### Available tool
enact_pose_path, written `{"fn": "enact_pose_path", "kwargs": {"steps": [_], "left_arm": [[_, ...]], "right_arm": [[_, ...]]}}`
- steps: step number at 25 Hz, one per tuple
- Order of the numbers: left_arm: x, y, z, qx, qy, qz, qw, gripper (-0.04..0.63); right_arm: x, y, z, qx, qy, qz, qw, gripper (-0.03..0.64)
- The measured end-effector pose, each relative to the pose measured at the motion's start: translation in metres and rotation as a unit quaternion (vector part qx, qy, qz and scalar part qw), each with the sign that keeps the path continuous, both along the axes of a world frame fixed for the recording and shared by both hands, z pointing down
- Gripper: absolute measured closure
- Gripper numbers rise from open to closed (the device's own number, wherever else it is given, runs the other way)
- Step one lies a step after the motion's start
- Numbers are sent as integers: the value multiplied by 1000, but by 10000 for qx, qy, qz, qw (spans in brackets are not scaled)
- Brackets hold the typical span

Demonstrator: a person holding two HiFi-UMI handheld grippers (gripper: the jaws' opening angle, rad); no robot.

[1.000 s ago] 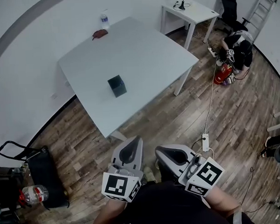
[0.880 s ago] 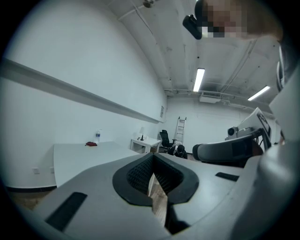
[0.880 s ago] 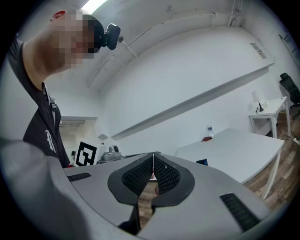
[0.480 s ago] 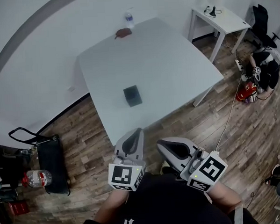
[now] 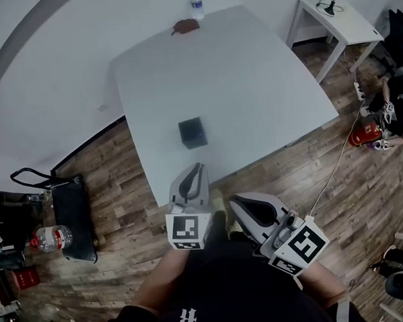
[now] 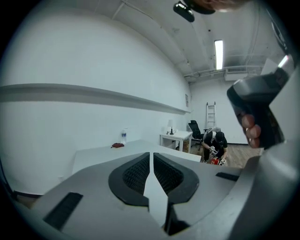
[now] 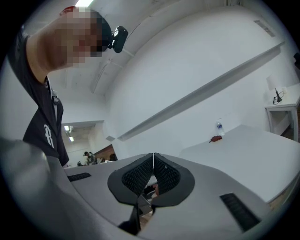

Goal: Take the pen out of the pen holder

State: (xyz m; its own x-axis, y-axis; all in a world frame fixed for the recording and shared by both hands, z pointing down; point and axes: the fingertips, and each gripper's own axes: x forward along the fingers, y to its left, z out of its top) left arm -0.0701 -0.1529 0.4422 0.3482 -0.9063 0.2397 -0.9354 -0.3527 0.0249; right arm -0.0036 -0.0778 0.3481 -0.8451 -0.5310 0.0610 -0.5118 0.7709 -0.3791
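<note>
A black square pen holder (image 5: 192, 132) stands on the white table (image 5: 251, 87), near its front left edge. No pen shows in it from the head view. My left gripper (image 5: 192, 169) is shut and empty, with its tip just short of the table's front edge and below the holder. To its right and lower in that view, my right gripper (image 5: 238, 201) is also shut on nothing, out over the wooden floor. In the left gripper view the shut left gripper (image 6: 151, 154) hides the holder. In the right gripper view the right gripper (image 7: 153, 155) points left of the table.
A water bottle (image 5: 195, 6) and a small red thing (image 5: 184, 26) sit at the table's far edge. A smaller white table (image 5: 332, 15) stands at the back right. A person (image 5: 395, 103) sits on the floor at the right. A black cart (image 5: 73, 214) stands at the left.
The table and pen holder have come closer and lower in the head view. Both grippers have moved toward the table, the left one further, up to its front edge. Both stay shut.
</note>
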Motion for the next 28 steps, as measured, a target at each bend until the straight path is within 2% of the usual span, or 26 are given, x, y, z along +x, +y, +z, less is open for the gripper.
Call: {"fn": "enact_pose_path", "kwargs": {"steps": [7,11,13,15,19,28], "left_arm": [[-9,-57,65,-294,-136,-107,9994,589],[-6,-77,100,-359,-554,-77,9978,575],[-4,-84,117,-371,-822,-6,9959,496],[-3,-89,132,-354,-1112,81,9931,469],[-1,-96,155,-429,-1470,203,9880,465],[-3,-106,181,-642,-1617,228,9845,466]], "right_arm": [[-31,-39,26,-117,387,-33,9992,601],[-37,-58,31,-249,513,-54,9984,601],[-40,-67,35,-345,562,-71,9978,601],[-43,-73,41,-439,603,-92,9972,601],[-47,-83,50,-584,671,-119,9960,601],[-49,-95,55,-681,772,-94,9946,601]]}}
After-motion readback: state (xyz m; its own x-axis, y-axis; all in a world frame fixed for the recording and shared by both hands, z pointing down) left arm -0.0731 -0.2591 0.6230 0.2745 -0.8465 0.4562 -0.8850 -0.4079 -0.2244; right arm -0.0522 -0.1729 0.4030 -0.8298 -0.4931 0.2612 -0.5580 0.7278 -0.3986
